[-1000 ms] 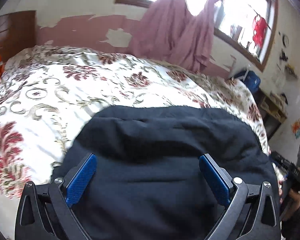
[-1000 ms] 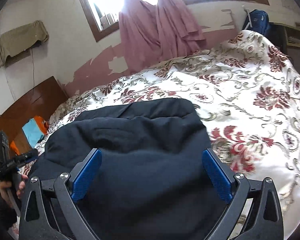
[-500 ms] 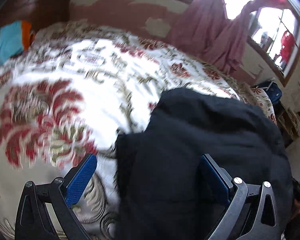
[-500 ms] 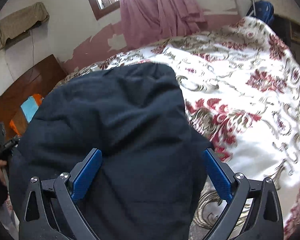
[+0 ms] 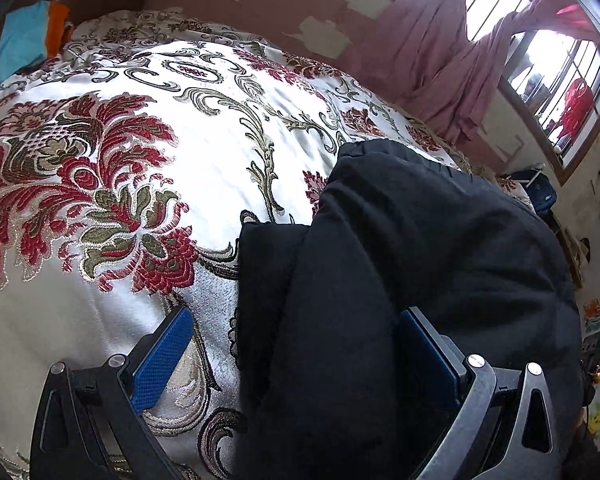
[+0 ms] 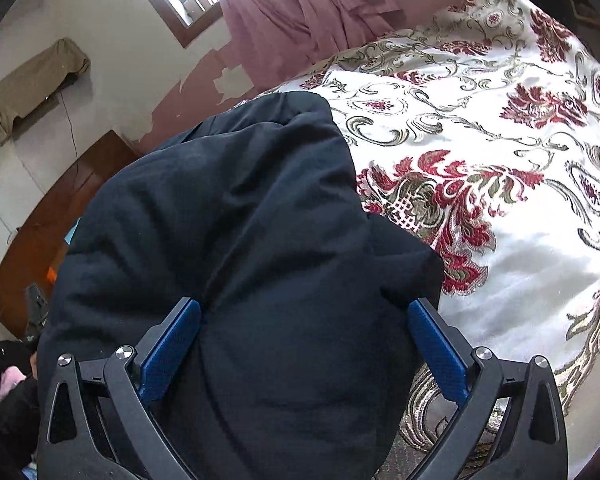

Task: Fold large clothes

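A large black garment (image 5: 420,264) lies bunched in a thick fold on a white bedspread (image 5: 180,152) with red and gold flowers. In the left wrist view my left gripper (image 5: 296,356) is open, straddling the garment's left edge: its right pad rests on black cloth, its left pad over the bedspread. In the right wrist view the same garment (image 6: 228,216) fills the left and middle. My right gripper (image 6: 304,344) is open, low over its right side, the cloth bulging up between the blue pads. The bedspread (image 6: 520,240) shows on the right.
Pink curtains (image 5: 452,68) hang at a barred window on the far wall. A dark wooden headboard (image 6: 40,232) stands beside the bed, with a blue and orange item (image 5: 28,40) near it. A blue bag (image 5: 540,192) sits past the bed's far corner.
Both grippers have dropped closer to the bed and swung apart, the left one to the garment's left edge, the right one toward its right side. The jaws stayed open.
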The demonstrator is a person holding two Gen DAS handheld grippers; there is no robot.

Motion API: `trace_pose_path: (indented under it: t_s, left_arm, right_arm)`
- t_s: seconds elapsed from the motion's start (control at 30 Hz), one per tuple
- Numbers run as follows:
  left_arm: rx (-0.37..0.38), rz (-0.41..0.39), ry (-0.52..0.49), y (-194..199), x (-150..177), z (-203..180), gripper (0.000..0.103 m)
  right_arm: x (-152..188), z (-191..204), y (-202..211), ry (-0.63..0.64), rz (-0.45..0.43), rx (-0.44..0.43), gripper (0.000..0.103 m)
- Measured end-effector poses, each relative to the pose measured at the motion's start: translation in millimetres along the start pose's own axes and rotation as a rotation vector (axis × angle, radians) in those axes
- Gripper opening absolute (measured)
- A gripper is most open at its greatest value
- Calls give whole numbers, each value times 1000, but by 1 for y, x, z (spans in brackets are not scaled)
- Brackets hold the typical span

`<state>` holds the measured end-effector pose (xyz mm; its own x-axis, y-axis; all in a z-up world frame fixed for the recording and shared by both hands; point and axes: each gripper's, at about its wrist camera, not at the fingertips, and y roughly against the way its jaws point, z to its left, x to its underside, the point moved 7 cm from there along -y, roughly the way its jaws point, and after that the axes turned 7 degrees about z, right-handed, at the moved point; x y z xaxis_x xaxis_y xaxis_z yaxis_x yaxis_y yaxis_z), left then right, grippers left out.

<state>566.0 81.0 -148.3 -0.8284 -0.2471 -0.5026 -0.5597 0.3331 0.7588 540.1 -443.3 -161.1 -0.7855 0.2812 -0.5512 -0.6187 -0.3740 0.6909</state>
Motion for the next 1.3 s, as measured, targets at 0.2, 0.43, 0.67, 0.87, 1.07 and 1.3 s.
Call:
trace_pose_path:
  t_s: [0.2, 0.43, 0.67, 0.87, 1.07, 1.3]
  left_arm:
    - [2, 1, -8, 0, 1, 0, 103]
    - [16, 30, -22, -2, 3, 1, 103]
    - [36, 76, -46, -5, 4, 0, 103]
    - [99, 147, -116, -5, 12, -5, 103]
    - [209, 201, -140, -8, 19, -9, 103]
    - [260, 292, -89, -27, 7, -13, 103]
  right_arm:
    - [5, -8, -1, -29, 3, -10, 101]
    - [7, -17, -3, -55, 11, -13, 101]
    - [9, -26, -7, -99, 33, -50, 102]
    - [12, -30, -18, -143, 70, -127, 102]
    - [13, -32, -28, -179, 107, -204, 102]
    - [11, -34, -39, -211, 138, -268, 102]
